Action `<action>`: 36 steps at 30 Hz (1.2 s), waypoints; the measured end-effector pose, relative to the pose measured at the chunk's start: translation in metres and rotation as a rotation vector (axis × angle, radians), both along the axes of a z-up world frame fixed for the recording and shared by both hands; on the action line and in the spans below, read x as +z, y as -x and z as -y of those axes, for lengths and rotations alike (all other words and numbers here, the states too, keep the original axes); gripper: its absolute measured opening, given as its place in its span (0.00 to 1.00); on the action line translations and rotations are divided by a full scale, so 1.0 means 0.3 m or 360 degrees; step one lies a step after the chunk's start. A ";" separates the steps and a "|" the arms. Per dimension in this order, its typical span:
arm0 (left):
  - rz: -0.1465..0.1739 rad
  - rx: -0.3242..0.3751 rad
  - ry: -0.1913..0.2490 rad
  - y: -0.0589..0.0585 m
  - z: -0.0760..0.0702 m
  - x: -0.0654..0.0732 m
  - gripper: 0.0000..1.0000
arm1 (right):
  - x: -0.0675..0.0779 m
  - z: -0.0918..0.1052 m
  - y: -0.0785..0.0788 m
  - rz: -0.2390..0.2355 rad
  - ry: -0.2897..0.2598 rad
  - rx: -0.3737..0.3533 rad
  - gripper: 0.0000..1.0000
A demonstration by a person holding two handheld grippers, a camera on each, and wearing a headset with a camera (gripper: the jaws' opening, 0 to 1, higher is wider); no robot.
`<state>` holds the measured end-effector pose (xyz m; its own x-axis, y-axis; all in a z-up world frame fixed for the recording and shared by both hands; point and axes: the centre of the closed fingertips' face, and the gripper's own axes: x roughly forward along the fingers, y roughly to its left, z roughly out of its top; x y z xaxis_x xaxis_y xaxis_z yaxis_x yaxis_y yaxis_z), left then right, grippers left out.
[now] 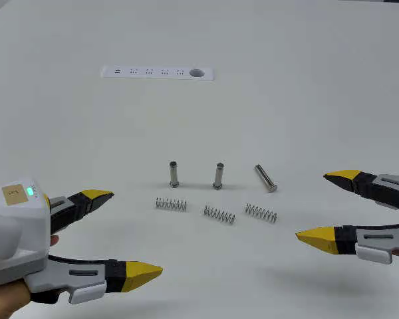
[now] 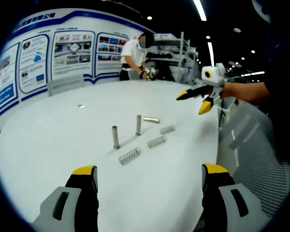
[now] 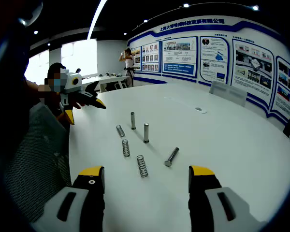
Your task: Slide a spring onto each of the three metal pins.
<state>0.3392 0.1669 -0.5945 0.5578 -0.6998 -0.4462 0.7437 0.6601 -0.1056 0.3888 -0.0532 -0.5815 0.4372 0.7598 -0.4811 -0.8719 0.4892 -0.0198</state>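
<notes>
On the white table (image 1: pixel 306 100) two metal pins (image 1: pixel 173 174) (image 1: pixel 218 176) stand upright, and a third pin (image 1: pixel 265 178) lies on its side to their right. Three springs (image 1: pixel 171 204) (image 1: pixel 219 214) (image 1: pixel 261 212) lie in a row just in front of the pins, all loose. My left gripper (image 1: pixel 134 232) hovers open at the near left, well short of the springs. My right gripper (image 1: pixel 312 205) is open at the near right, level with the springs. In the left gripper view, open jaws frame the spring row (image 2: pixel 129 155). The lying pin (image 3: pixel 171 156) is nearest in the right gripper view.
A flush white socket panel (image 1: pixel 157 72) sits in the table farther back. A mesh chair back (image 3: pixel 34 159) stands at the near edge. A person (image 2: pixel 133 60) works at a bench beyond the far side of the table, in front of poster walls.
</notes>
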 end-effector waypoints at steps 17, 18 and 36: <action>-0.0001 0.0005 0.0008 -0.001 -0.001 0.002 0.90 | 0.003 0.000 -0.003 -0.0014 0.0008 -0.0010 0.70; -0.0002 0.0004 0.0008 -0.001 0.000 0.001 0.90 | 0.003 0.001 -0.004 -0.0015 0.0007 -0.0012 0.70; 0.0000 0.0005 0.0009 0.000 0.003 0.001 0.90 | 0.011 0.006 -0.075 -0.0015 0.0072 -0.0068 0.68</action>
<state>0.3393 0.1659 -0.5943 0.5602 -0.7006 -0.4420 0.7415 0.6619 -0.1094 0.4113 -0.0549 -0.5783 0.4644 0.7179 -0.5186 -0.8504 0.5250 -0.0348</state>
